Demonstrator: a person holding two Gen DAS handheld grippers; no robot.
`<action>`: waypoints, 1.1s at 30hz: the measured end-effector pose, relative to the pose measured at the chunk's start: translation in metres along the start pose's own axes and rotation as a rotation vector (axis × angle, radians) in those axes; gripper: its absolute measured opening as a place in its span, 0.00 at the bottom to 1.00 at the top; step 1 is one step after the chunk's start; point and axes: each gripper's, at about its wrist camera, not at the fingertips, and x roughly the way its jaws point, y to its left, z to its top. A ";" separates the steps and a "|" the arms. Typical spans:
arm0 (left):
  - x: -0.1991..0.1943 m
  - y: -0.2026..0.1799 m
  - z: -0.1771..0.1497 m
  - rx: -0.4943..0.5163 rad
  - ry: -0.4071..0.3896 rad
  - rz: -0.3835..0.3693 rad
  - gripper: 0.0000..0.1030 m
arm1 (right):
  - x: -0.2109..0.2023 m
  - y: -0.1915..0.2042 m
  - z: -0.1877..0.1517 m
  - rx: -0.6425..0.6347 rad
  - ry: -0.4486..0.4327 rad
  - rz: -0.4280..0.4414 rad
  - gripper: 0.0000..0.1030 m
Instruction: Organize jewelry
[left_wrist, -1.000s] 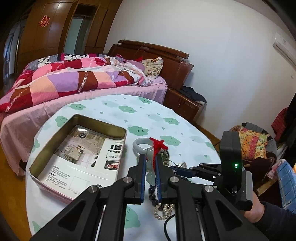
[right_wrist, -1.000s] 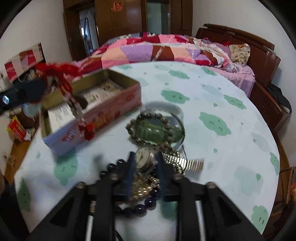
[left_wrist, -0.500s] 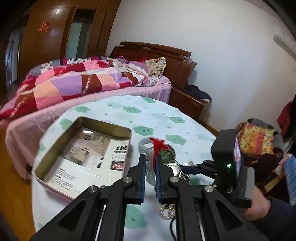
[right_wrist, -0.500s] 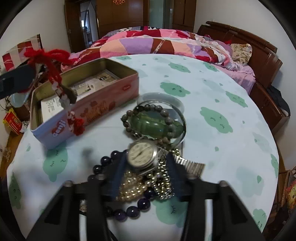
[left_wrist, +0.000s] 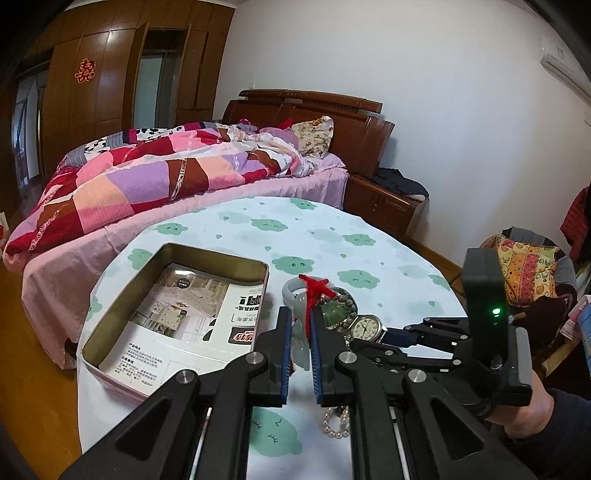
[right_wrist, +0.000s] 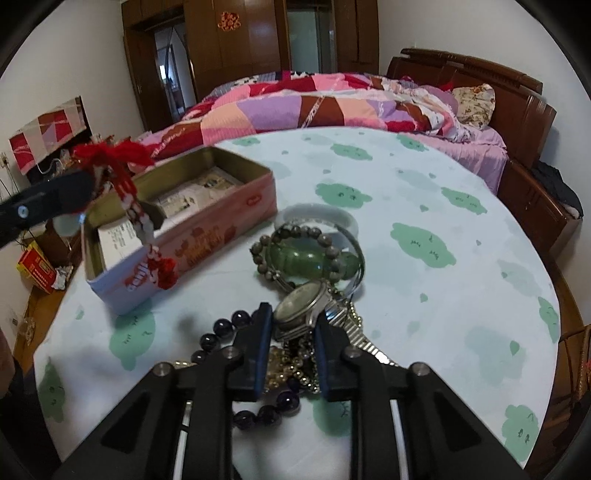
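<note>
Shiny metal watch (right_wrist: 304, 308), glossy dark beads (right_wrist: 221, 332), matt metal tin (left_wrist: 177, 310), red yarn cord (left_wrist: 314, 291), cloth tablecloth (right_wrist: 424, 206)

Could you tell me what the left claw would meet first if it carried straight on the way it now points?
Probably the pale white bangle and green bead bracelet on the cloud-print tablecloth just beyond the left claw; depth is unclear.

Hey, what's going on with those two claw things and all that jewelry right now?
Left gripper shut on red-corded jade pendant, hanging beside the tin. Right gripper, jaws just closing, shut on wristwatch. Beads and chains tangled beneath the watch.
</note>
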 end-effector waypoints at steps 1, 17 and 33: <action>-0.001 0.000 0.001 0.000 -0.002 0.001 0.08 | -0.004 0.000 0.001 0.002 -0.009 0.003 0.23; -0.015 0.012 0.013 -0.022 -0.043 -0.005 0.08 | -0.039 0.001 0.022 -0.004 -0.115 0.031 0.23; -0.010 0.016 0.013 -0.023 -0.027 -0.032 0.08 | -0.023 0.002 0.023 -0.024 -0.057 0.019 0.23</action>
